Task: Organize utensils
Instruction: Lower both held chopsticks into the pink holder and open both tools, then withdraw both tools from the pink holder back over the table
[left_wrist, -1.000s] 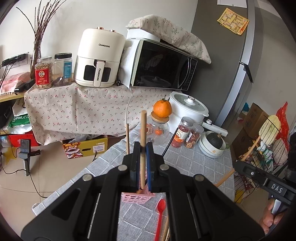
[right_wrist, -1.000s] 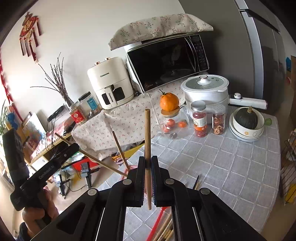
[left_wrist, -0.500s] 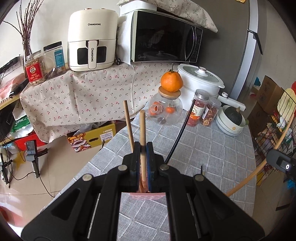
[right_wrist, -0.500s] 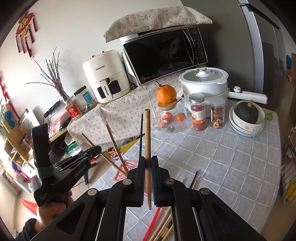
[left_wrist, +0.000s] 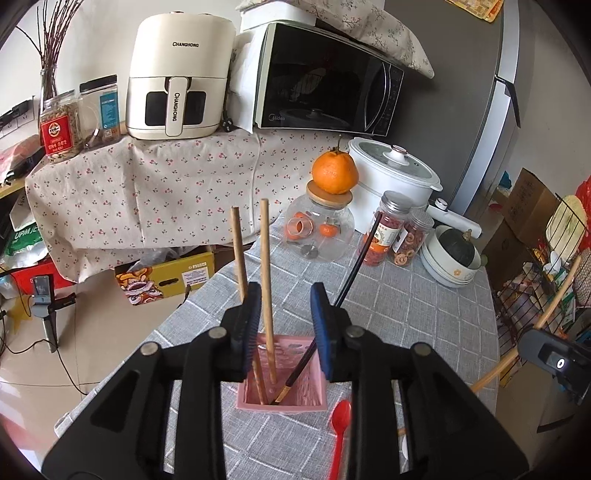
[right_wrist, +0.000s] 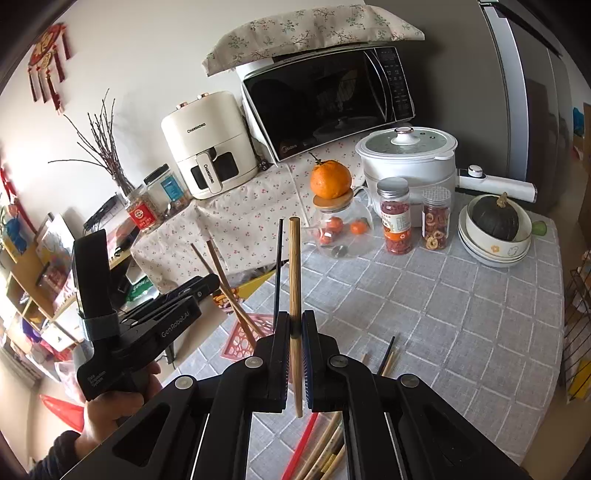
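Observation:
A pink holder (left_wrist: 284, 404) stands on the grey checked tablecloth, with two wooden chopsticks and a black chopstick (left_wrist: 354, 273) leaning in it. My left gripper (left_wrist: 285, 295) hangs just above it and its jaws are opening. One wooden chopstick (left_wrist: 266, 280) stands free between them in the holder, close to the left pad. My right gripper (right_wrist: 295, 321) is shut on another wooden chopstick (right_wrist: 294, 266), held upright above the table. Loose chopsticks (right_wrist: 325, 450) lie under it, and a red spoon (left_wrist: 341, 417) lies beside the holder.
At the back of the table stand a glass jar topped with an orange (left_wrist: 334, 173), two spice jars (right_wrist: 397, 216), stacked bowls with a green squash (right_wrist: 495, 221) and a white cooker (right_wrist: 406, 155). The table's left edge (left_wrist: 155, 332) drops to the floor. A wire rack (left_wrist: 546, 266) stands at the right.
My left gripper came down over the pink holder with its chopstick, lowered it in, and its jaws have parted off it. The right gripper still holds its chopstick in the same place.

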